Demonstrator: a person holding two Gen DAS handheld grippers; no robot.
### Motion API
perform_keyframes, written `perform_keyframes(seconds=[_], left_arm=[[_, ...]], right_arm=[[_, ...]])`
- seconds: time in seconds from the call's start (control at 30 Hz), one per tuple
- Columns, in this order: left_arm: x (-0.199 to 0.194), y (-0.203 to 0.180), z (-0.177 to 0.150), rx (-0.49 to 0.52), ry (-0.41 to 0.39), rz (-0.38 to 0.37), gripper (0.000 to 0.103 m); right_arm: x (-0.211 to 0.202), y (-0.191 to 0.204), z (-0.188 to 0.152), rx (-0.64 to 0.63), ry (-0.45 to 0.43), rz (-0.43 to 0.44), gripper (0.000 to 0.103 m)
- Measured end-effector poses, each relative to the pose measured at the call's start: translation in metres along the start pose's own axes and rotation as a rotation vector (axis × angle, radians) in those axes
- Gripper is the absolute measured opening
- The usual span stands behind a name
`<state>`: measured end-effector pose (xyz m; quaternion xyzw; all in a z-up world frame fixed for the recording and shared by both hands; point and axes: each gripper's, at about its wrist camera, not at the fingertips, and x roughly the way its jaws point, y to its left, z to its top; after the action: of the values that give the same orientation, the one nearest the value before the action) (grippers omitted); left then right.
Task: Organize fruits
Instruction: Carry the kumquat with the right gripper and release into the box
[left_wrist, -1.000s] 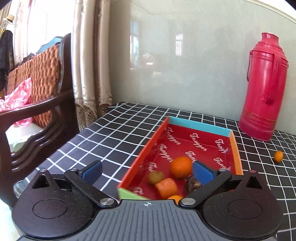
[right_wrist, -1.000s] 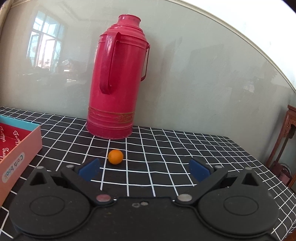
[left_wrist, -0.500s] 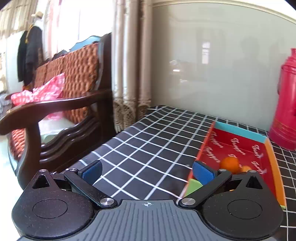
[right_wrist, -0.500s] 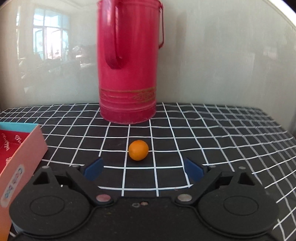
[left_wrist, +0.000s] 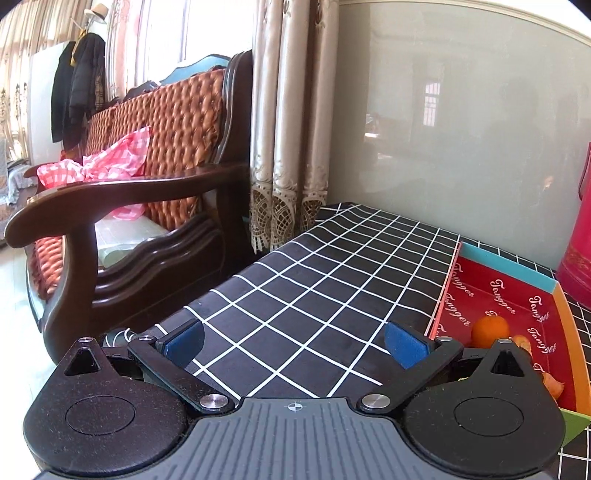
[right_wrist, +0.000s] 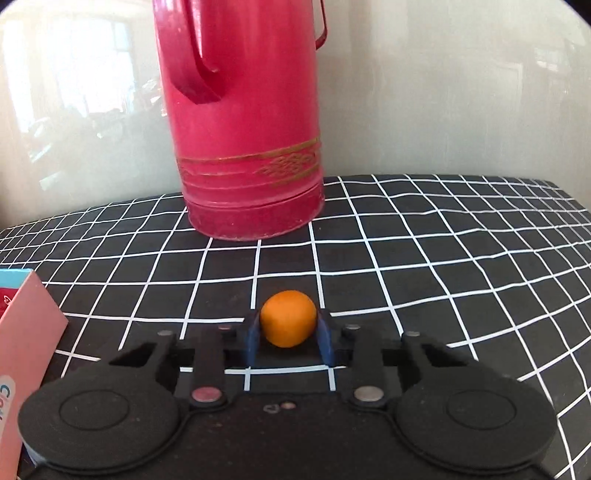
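My right claw (right_wrist: 288, 334) came forward and has just closed on the orange (right_wrist: 288, 318), which sits on the table (right_wrist: 424, 258). The box (right_wrist: 26, 325) lies to its left. My left claw (left_wrist: 293, 341) is wide, empty.

The place is a lived-in home, most likely a sitting room. A dark carved wooden armchair (left_wrist: 122, 206) with quilted orange-brown upholstery stands beside a table covered in a black cloth with a white grid (left_wrist: 332, 280). Beige curtains with lace hems (left_wrist: 291, 155) hang next to it, and daylight comes through a window behind the chair. Dark coats and a hat hang on a stand (left_wrist: 79, 77) in the far corner. A red-and-white checked cloth (left_wrist: 110, 158) lies crumpled on the seat. A tall red thermos flask (right_wrist: 243, 122) stands on the table against a glossy pale wall.
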<state>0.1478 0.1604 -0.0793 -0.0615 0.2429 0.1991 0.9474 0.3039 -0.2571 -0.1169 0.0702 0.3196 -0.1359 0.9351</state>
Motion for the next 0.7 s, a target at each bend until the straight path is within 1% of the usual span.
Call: perform_keyframes(seconds=[0.1,0.2,0.27,0.37,0.47,0.53,0.6,0.7], left_arm=[[-0.001,0.000,0.000,0.002,-0.002,-0.001,0.103],[-0.002,0.001,0.000,-0.001,-0.004,0.003,0.103],[-0.001,0.004,0.000,-0.017,-0.001,0.008,0.103],[0.000,0.008,0.000,-0.039,0.013,0.017,0.103],[0.000,0.011,-0.001,-0.042,0.021,0.025,0.103],[0.000,0.012,-0.003,-0.036,0.022,0.035,0.103],[0.000,0.014,-0.004,-0.029,0.025,0.045,0.103],[0.000,0.018,-0.005,-0.020,0.024,0.061,0.103]], right_arm=[[-0.006,0.002,-0.001,-0.009,-0.005,0.020,0.024],[-0.024,0.012,-0.002,-0.032,-0.043,0.079,0.024],[-0.044,0.023,-0.004,-0.059,-0.081,0.159,0.024],[-0.075,0.047,-0.010,-0.122,-0.135,0.302,0.024],[-0.100,0.076,-0.021,-0.216,-0.161,0.422,0.024],[-0.111,0.093,-0.030,-0.280,-0.161,0.485,0.024],[-0.118,0.108,-0.039,-0.338,-0.152,0.518,0.024],[-0.123,0.124,-0.053,-0.408,-0.132,0.525,0.024]])
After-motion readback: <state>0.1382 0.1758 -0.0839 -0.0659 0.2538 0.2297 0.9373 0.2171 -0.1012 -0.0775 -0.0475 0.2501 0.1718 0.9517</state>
